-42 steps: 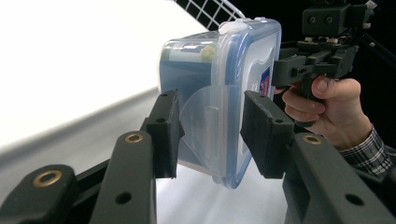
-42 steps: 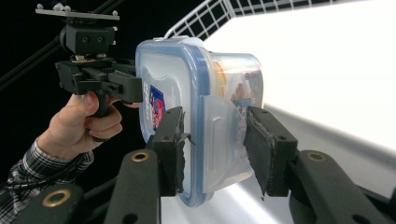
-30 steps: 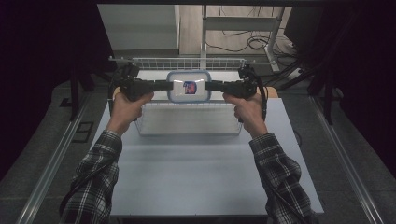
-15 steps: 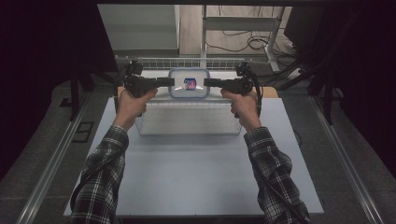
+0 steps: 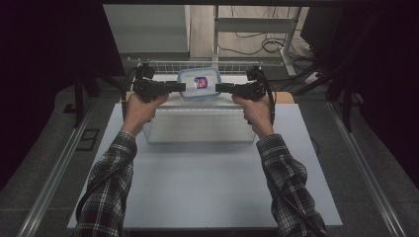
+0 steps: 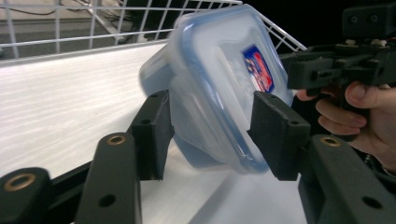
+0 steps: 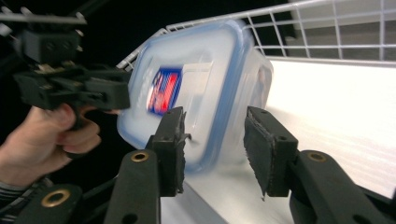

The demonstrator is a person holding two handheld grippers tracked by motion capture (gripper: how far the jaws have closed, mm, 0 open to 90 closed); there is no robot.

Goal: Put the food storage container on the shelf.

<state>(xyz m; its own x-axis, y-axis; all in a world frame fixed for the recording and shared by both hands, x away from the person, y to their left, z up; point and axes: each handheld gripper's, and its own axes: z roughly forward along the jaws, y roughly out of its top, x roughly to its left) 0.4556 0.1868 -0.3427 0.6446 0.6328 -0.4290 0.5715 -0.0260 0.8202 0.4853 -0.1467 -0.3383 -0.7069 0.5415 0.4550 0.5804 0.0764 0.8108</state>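
A clear plastic container (image 5: 198,84) with a blue-rimmed lid and a red-and-blue label is held over the white floor of a wire basket (image 5: 170,64). My left gripper (image 5: 184,88) clamps its left end, and my right gripper (image 5: 217,88) clamps its right end. In the left gripper view the pads (image 6: 154,135) of the left gripper (image 6: 210,135) lie against the container (image 6: 219,79), one on the lid and one under the base. These jaws have just been opening a little. In the right gripper view the right gripper (image 7: 212,149) is shut on the container (image 7: 196,84).
The basket's wire wall (image 6: 93,23) rises right behind the container. A pale ribbed tray (image 5: 197,126) lies in front of it on the light table (image 5: 207,187). Desk legs and cables (image 5: 267,44) sit beyond the table, with dark floor on both sides.
Both hands have carried the container a little farther from the person, toward the basket's back wire wall. The forearms have stretched forward.
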